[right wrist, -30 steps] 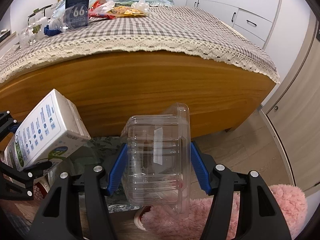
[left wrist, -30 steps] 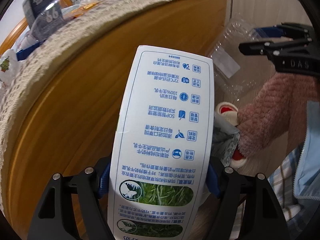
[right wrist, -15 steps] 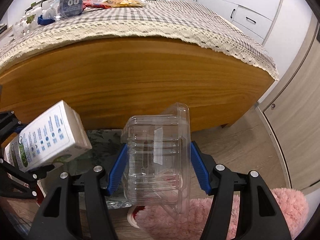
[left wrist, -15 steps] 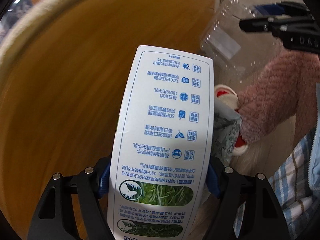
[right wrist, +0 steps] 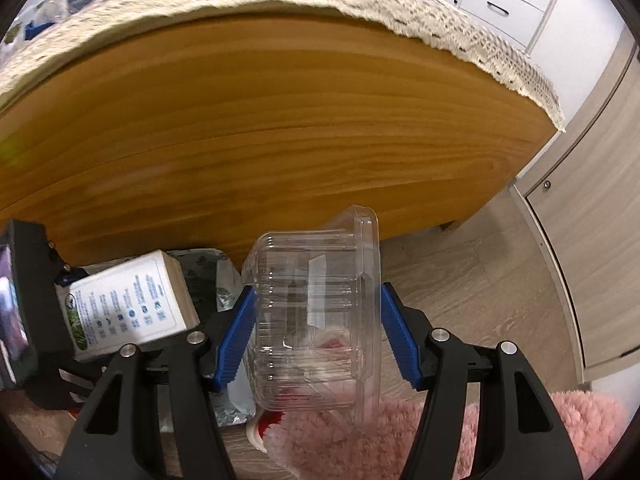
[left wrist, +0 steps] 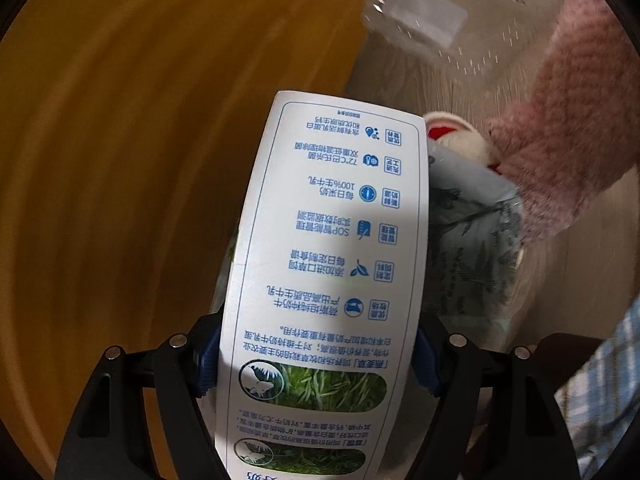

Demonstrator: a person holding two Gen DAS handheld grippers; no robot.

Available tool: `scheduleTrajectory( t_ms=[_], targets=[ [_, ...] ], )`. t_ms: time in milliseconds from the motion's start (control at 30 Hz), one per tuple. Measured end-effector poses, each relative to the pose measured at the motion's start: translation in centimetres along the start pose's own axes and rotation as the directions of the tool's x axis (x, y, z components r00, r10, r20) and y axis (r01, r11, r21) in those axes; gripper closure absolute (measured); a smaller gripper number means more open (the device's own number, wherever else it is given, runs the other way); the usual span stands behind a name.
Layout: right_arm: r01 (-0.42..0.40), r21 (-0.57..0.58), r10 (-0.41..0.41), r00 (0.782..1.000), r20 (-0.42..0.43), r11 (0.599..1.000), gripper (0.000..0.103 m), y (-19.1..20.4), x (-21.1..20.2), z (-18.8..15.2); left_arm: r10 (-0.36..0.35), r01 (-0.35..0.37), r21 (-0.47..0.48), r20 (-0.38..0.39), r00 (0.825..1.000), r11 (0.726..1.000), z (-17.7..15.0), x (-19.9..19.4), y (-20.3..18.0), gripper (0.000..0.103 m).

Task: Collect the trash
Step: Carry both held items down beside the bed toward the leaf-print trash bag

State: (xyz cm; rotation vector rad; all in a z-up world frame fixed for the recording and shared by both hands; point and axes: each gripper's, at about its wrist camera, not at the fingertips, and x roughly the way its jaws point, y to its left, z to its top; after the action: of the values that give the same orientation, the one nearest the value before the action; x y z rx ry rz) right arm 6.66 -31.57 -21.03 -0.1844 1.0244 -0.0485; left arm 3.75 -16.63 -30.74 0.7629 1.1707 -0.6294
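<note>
The left gripper (left wrist: 316, 364) squeezes a milk carton (left wrist: 332, 264), the right gripper (right wrist: 316, 336) squeezes a clear plastic box (right wrist: 316, 312). Both hang over the trash bag (left wrist: 472, 248), probably for dropping in.

carton (left wrist: 332, 264): smooth printed card, slight sheen | clamshell box (right wrist: 316, 312): clear glossy plastic | bed frame (right wrist: 280, 128): varnished wood | slipper (left wrist: 560, 120): fuzzy pink fleece
</note>
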Motion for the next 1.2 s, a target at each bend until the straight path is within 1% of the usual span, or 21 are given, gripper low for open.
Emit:
scheduleTrajectory(
  t_ms=[100,200,367,433,567,700,767,833,900,1000,1133,1200],
  targets=[
    [0.010,0.015,-0.010,1.000,-0.016,1.000,0.042,0.0,0.7,0.1,0.012,-0.011,0.059,-0.024,1.000,0.998,0.4,2.1,-0.3,0.032],
    [0.020,0.023,-0.019,0.998,-0.052,1.000,0.042,0.0,1.7,0.1,0.029,-0.025,0.115,-0.040,0.999,0.993,0.4,3.8,-0.8,0.032],
    [0.023,0.024,-0.020,0.994,-0.106,0.999,0.043,0.1,3.3,0.0,0.037,-0.029,0.157,-0.047,0.998,0.987,0.6,6.0,-1.4,0.033],
    [0.025,0.024,-0.022,0.993,-0.118,0.999,0.043,0.3,3.7,0.2,0.048,-0.039,0.190,-0.046,0.998,0.981,0.6,6.7,-2.1,0.033],
    [0.020,0.018,-0.018,0.991,-0.131,1.000,0.042,0.3,4.2,0.7,0.088,-0.076,0.281,-0.030,0.996,0.957,0.0,7.9,-3.1,0.033],
    [0.017,0.011,-0.016,0.991,-0.134,1.000,0.043,0.3,4.3,1.0,0.100,-0.091,0.319,-0.010,0.995,0.943,-0.2,9.9,-4.0,0.033],
    [0.018,0.011,-0.016,0.990,-0.137,1.000,0.042,0.1,4.4,1.1,0.132,-0.128,0.351,0.013,0.991,0.928,-0.8,10.4,-4.2,0.032],
    [0.017,0.012,-0.016,0.990,-0.143,1.000,0.042,0.1,4.6,1.1,0.168,-0.168,0.394,0.034,0.985,0.904,-1.0,11.1,-5.1,0.029],
    [0.015,0.013,-0.013,0.989,-0.148,1.000,0.043,0.2,4.7,1.1,0.183,-0.183,0.411,0.039,0.982,0.893,-0.8,11.8,-6.2,0.024],
    [0.012,0.013,-0.010,0.989,-0.149,1.000,0.042,0.2,4.8,1.3,0.172,-0.186,0.392,0.070,0.983,0.901,-0.9,11.4,-6.6,0.022],
    [0.004,0.015,-0.001,0.989,-0.150,1.000,0.042,0.1,4.8,1.4,0.166,-0.182,0.374,0.075,0.983,0.909,-1.2,10.1,-6.5,0.016],
    [-0.003,0.015,0.005,0.989,-0.147,1.000,0.042,0.0,4.8,1.4,0.165,-0.182,0.365,0.079,0.983,0.913,-0.8,9.9,-6.7,0.015]
  ],
)
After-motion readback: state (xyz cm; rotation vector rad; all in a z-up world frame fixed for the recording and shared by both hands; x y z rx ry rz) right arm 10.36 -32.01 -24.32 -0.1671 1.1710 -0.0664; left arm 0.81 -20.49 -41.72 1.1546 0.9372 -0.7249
